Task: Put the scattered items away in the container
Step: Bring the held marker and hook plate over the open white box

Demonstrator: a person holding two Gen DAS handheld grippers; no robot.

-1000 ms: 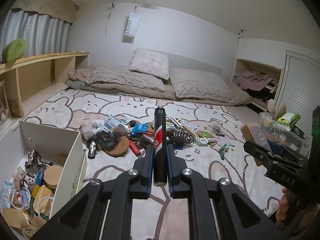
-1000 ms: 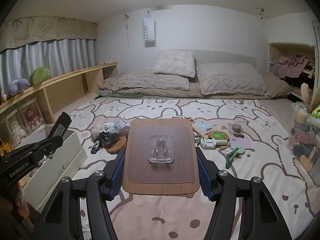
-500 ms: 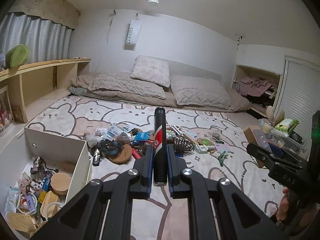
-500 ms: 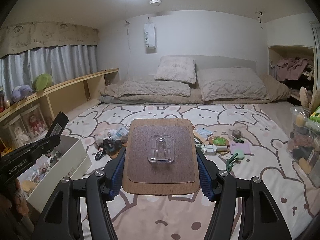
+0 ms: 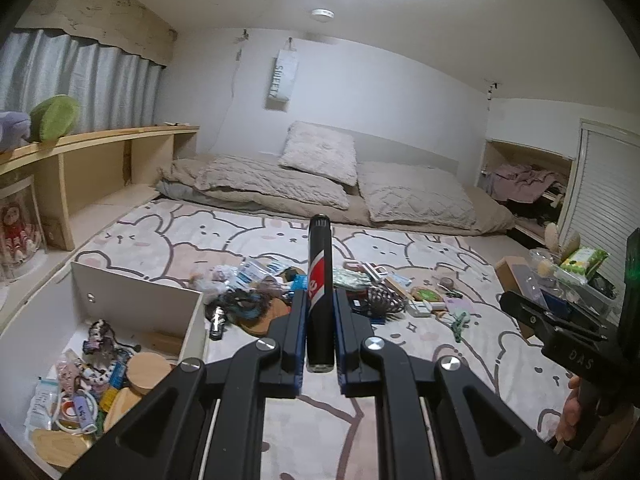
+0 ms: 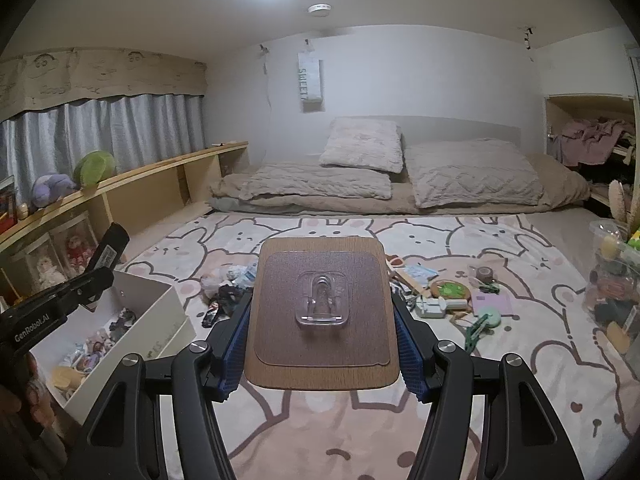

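My left gripper (image 5: 320,312) is clamped on a black tube (image 5: 319,276) with a red label, maybe a marker; my right gripper (image 6: 320,324) pinches a wooden board (image 6: 320,312) carrying a clear adhesive hook (image 6: 321,300). The white container (image 5: 168,312) sits lower left on the bunny rug (image 5: 440,360), beside the scattered pile (image 5: 360,292)

Box mouth: the white box (image 5: 120,300) at lower left of the left wrist view is open on top; its floor is crowded with small items.
Box front wall: it stands between the box's inside and the pile.
Mat centre: the clutter pile (image 5: 304,292) lies across it.
Near mat: the rabbit mat (image 6: 500,392) is bare below the pile.
Right edge: a clear bin (image 6: 612,280) stands there.
Left side: a wooden shelf (image 6: 160,176) runs along it.
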